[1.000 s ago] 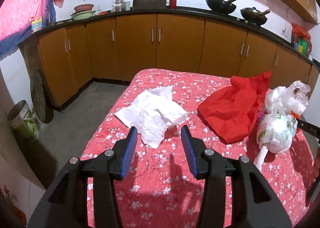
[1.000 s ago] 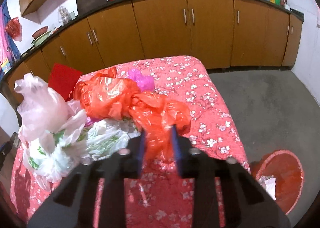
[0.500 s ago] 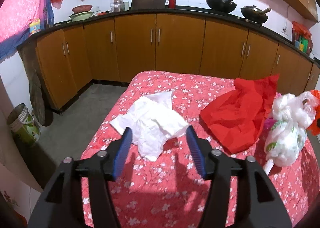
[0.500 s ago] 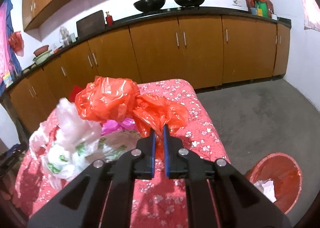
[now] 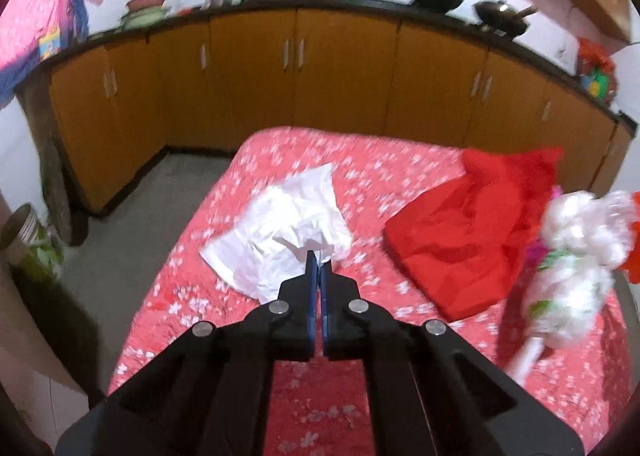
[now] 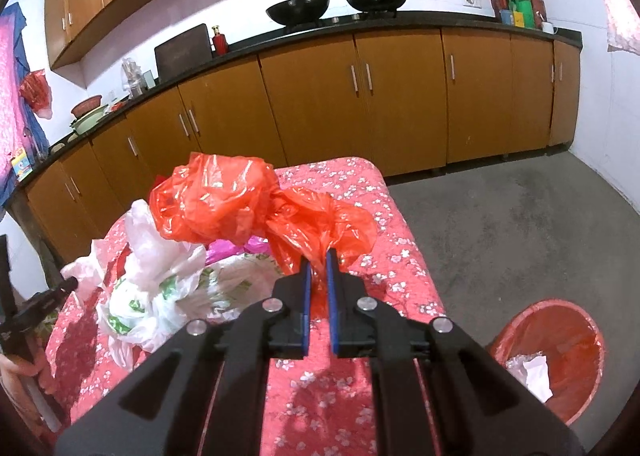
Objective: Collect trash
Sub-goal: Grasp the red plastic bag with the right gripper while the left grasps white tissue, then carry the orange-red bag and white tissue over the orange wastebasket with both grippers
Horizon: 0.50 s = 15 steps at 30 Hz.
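My left gripper (image 5: 317, 260) is shut on the near edge of a crumpled white paper (image 5: 280, 232) lying on the red floral table (image 5: 312, 408). A red paper sheet (image 5: 472, 240) and a white plastic bag (image 5: 572, 268) lie to its right. My right gripper (image 6: 318, 258) is shut on an orange plastic bag (image 6: 224, 203) and holds it lifted above the table (image 6: 352, 384). The white plastic bag (image 6: 160, 288) and a pink scrap (image 6: 236, 248) sit beside it.
A red trash bin (image 6: 560, 352) with white paper inside stands on the grey floor at the table's right. Brown kitchen cabinets (image 6: 360, 95) run along the far wall. A pot with a plant (image 5: 28, 240) stands on the floor at left.
My left gripper has closed from wide open onto the white paper. My right gripper has lifted the orange bag up off the table and pulled back.
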Motion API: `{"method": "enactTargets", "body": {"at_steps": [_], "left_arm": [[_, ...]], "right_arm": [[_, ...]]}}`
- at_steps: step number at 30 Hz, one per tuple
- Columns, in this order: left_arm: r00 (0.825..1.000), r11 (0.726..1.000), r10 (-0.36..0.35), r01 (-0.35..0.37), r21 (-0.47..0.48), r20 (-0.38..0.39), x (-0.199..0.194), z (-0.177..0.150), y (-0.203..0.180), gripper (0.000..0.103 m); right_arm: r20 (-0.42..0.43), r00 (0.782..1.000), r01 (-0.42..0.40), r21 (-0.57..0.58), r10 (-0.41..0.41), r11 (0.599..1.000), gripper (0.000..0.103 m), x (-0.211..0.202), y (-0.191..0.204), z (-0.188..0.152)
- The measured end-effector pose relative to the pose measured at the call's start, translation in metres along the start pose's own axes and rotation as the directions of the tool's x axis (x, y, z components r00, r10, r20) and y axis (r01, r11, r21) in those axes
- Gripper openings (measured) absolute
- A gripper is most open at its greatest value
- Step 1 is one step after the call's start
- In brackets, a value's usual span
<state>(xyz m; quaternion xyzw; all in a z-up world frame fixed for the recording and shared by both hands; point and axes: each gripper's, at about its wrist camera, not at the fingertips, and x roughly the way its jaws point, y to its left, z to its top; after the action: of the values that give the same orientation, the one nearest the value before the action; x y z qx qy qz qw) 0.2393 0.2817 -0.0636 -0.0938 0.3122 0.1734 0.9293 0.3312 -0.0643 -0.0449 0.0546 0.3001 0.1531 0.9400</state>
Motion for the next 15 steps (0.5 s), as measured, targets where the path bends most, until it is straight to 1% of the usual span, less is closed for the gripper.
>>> {"method": "enactTargets", "body": {"at_steps": [2, 8, 12, 15], "left_arm": [[0.999, 1.000, -0.028, 0.027, 0.012, 0.038, -0.017, 0.003, -0.004, 0.001], [0.989, 0.992, -0.117, 0.113, 0.046, 0.092, -0.053, 0.016, -0.028, 0.001], [0.975, 0.979, -0.192, 0.182, 0.093, 0.113, -0.073, 0.022, -0.054, 0.001], [0.965, 0.966, -0.235, 0.220, 0.134, 0.116, -0.083, 0.024, -0.078, 0.001]], "right_arm": [[0.010, 1.000, -0.007, 0.012, 0.007, 1.000, 0.008, -0.004, -0.002, 0.000], [0.026, 1.000, -0.014, 0.015, 0.014, 1.000, 0.008, -0.015, -0.004, -0.001], [0.049, 0.999, -0.006, 0.024, 0.005, 1.000, 0.008, -0.026, -0.010, -0.001], [0.067, 0.998, 0.006, 0.027, -0.008, 1.000, 0.008, -0.035, -0.014, 0.000]]}}
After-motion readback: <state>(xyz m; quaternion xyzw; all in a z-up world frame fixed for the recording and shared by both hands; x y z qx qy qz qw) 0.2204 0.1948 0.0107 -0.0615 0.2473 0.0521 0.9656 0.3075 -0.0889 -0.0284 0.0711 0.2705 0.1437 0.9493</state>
